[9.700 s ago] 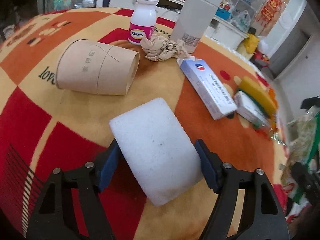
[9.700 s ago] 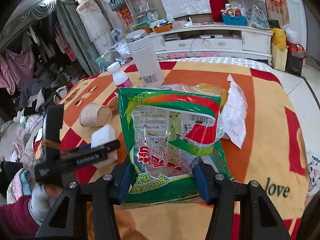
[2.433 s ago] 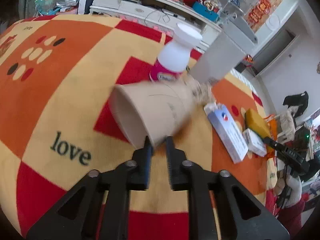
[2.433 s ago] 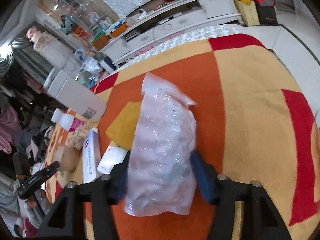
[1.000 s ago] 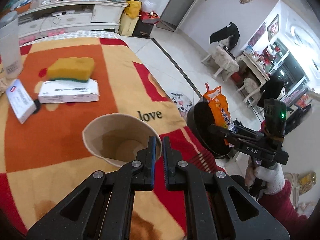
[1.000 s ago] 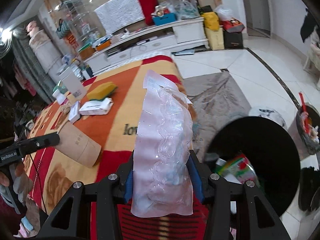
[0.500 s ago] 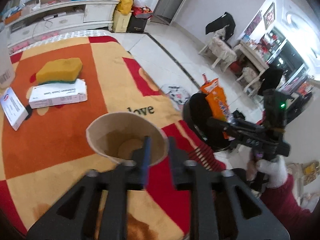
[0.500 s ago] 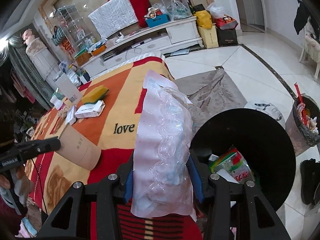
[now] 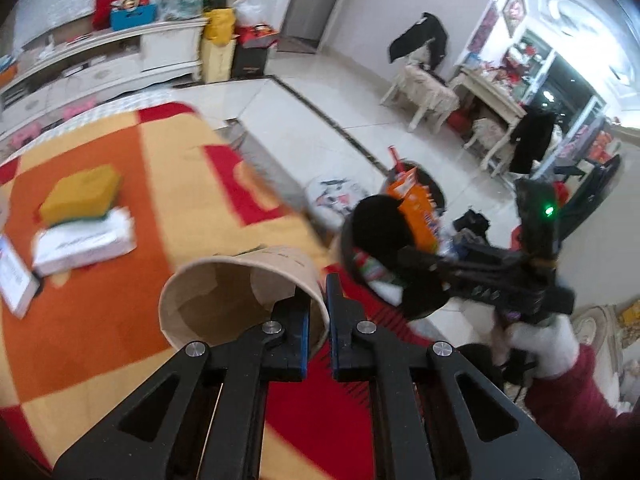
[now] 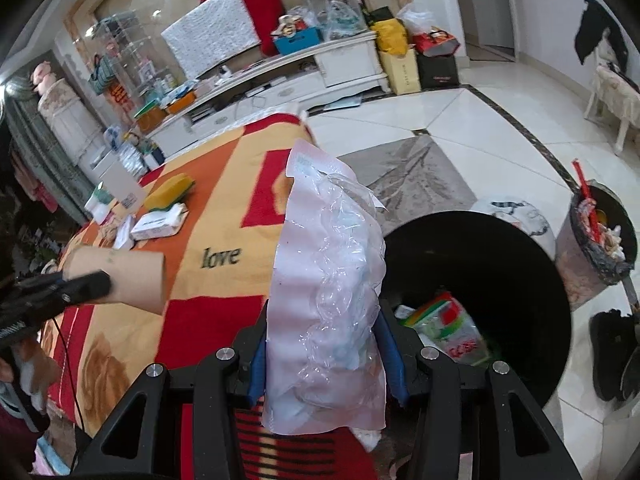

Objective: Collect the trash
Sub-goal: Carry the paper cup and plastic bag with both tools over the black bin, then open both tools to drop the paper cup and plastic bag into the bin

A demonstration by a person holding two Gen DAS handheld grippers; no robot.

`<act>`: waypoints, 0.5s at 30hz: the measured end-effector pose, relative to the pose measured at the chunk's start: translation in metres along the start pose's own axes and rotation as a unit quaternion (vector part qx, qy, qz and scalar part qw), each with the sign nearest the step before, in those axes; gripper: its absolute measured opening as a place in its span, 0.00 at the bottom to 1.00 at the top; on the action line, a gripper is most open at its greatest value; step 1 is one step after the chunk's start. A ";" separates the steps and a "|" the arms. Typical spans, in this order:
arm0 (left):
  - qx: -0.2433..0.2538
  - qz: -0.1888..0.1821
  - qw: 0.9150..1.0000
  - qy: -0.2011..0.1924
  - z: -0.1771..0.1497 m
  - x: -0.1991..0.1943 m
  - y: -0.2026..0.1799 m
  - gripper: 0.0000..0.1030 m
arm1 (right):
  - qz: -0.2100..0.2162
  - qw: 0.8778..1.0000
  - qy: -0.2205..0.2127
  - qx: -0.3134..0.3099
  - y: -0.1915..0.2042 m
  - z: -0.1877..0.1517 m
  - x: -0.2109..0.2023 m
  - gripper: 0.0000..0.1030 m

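My left gripper (image 9: 318,304) pinches the rim of a brown paper cup (image 9: 240,300), one pad inside and one outside, its jaws closing tight on the wall. The cup hangs over the table's near corner, mouth toward the camera. My right gripper (image 10: 324,344) is shut on a crumpled clear plastic bag (image 10: 328,272) that stands up between the pads, beside the left rim of a black bin (image 10: 500,256). A green snack packet (image 10: 444,324) lies inside the bin. In the right wrist view the cup (image 10: 120,276) and left gripper (image 10: 60,292) hover left of the bag.
The table (image 10: 224,216) has an orange, yellow and red cloth, with a yellow sponge (image 10: 170,190) and a white box (image 10: 160,224) on it. A grey bin (image 10: 600,240) full of rubbish and black shoes (image 10: 616,344) stand on the tiled floor, right of the black bin.
Both grippers have moved toward the black bin, which looks larger in the right wrist view. The left jaws widened slightly on the cup's rim, then pinched again.
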State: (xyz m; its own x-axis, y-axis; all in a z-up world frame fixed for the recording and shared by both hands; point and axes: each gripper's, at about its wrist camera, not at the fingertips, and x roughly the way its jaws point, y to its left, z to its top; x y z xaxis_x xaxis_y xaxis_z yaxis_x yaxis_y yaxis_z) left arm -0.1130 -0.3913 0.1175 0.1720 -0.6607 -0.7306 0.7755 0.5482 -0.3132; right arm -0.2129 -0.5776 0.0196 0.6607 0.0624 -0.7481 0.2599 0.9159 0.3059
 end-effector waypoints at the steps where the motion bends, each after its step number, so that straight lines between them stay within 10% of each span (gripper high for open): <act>1: 0.002 -0.007 1.000 0.000 0.004 0.005 -0.006 0.05 | -0.004 1.000 -0.001 0.005 -0.005 0.000 -0.002 0.44; 15: -0.021 -0.099 0.994 0.030 0.040 0.099 -0.064 0.06 | -0.032 0.995 0.007 0.094 -0.081 -0.005 -0.011 0.57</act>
State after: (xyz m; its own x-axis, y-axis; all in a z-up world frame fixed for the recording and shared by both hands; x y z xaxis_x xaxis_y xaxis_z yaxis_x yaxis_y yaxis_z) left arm -0.1210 -0.5125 0.0897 -0.0186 -0.7271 -0.6863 0.7642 0.4322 -0.4787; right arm -0.2449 -0.6504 -0.0001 0.6288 0.0129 -0.7774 0.4292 0.8280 0.3609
